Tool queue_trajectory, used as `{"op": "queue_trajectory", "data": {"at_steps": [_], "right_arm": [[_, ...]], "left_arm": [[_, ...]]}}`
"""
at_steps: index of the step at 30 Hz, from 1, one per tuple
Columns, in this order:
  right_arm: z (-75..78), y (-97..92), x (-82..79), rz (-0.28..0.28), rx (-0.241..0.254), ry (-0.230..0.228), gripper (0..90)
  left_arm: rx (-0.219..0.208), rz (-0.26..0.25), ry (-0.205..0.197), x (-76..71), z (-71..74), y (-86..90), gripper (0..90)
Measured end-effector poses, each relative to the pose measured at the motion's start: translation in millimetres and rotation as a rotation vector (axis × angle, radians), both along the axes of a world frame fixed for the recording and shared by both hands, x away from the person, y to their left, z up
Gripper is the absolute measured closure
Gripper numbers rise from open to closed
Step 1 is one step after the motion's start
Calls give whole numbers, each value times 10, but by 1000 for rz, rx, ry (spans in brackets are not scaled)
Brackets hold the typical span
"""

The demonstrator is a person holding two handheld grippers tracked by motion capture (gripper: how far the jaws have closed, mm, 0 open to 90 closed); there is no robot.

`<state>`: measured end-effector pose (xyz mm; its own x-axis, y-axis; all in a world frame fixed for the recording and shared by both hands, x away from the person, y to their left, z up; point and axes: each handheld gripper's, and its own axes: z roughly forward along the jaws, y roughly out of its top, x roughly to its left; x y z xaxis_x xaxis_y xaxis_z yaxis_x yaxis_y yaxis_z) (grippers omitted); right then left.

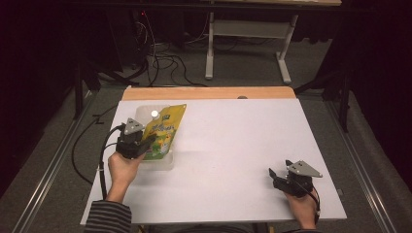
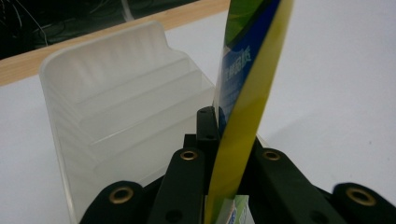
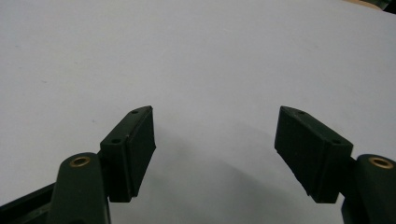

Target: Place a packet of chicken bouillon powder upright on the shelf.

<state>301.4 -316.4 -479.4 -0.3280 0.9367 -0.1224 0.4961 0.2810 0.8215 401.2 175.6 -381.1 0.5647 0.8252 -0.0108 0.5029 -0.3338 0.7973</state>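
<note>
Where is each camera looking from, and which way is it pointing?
High view: sits above the person's side, looks forward and down on the white table; both forearms, the left gripper and the right gripper show.
Left gripper view: rides on that gripper, looks along its jaws, shut on the yellow-green pouch, at the clear plastic rack.
Right gripper view: looks along its open jaws at bare table.
Shared: the high and left gripper views both show the pouch and rack.

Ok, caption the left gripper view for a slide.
Left tool clamps a yellow-edged pouch edge-on beside a translucent stepped plastic holder on the white table.
</note>
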Motion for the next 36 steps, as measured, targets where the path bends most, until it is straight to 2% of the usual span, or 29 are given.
{"op": "queue_trajectory", "data": {"at_steps": [7,10,13,18,19,21,27,30,36], "right_arm": [[0,2,3,1,-4,2,292],[0,2,5,3,-8,3,292],[-1,3,5,1,-5,3,292],[-1,2,7,1,-5,3,292],[-1,2,6,1,-4,2,292],[-1,2,7,1,-3,4,292],[-1,2,7,2,-8,2,292],[-1,1,6,0,-5,2,292],[1,-8,1,5,-1,-6,292]], "left_arm": [[34,-19,28,-19,29,-5,890],[57,-8,3,-36,21,-30,900],[54,7,-35,-57,-15,-43,900],[11,21,-79,-69,-100,-24,900],[7,20,-77,-69,-112,-10,900],[-29,24,-73,-74,-140,31,900],[-57,29,-60,-108,-157,123,873],[-80,39,-63,-135,-149,181,859],[-100,53,-75,-209,-197,231,846]]}}
